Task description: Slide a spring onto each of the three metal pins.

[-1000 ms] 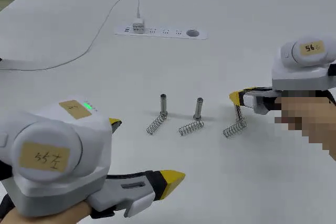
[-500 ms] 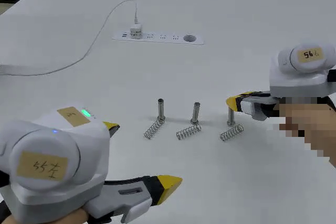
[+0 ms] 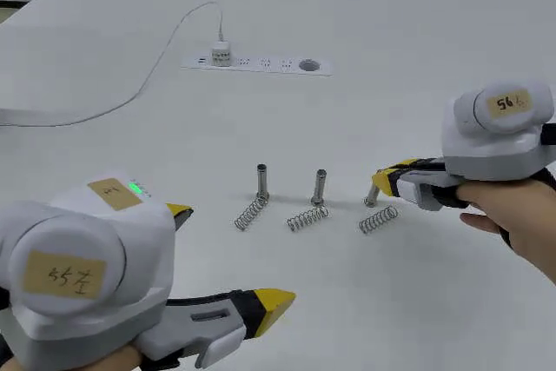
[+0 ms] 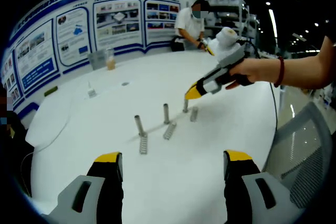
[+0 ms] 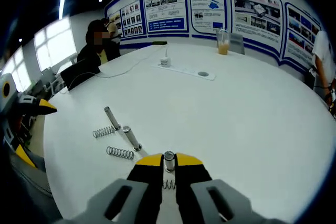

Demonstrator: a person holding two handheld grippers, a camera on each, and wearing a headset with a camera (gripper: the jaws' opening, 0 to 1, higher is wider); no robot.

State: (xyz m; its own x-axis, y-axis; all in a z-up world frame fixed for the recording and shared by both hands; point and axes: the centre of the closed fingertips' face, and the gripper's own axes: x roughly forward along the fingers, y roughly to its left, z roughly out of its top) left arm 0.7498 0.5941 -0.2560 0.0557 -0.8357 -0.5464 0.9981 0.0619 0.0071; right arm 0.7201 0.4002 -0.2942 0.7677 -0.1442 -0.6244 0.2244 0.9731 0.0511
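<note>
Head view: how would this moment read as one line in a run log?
right gripper: shut on rightmost pin | left gripper: open, empty | three springs: lying on table, none fitted

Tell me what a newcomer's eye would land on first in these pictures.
The row of three metal pins in the middle of the table, each with a spring lying loose at its foot. Next, the right tongs pinched around the rightmost pin, while the left tongs gape open in the near foreground.
</note>
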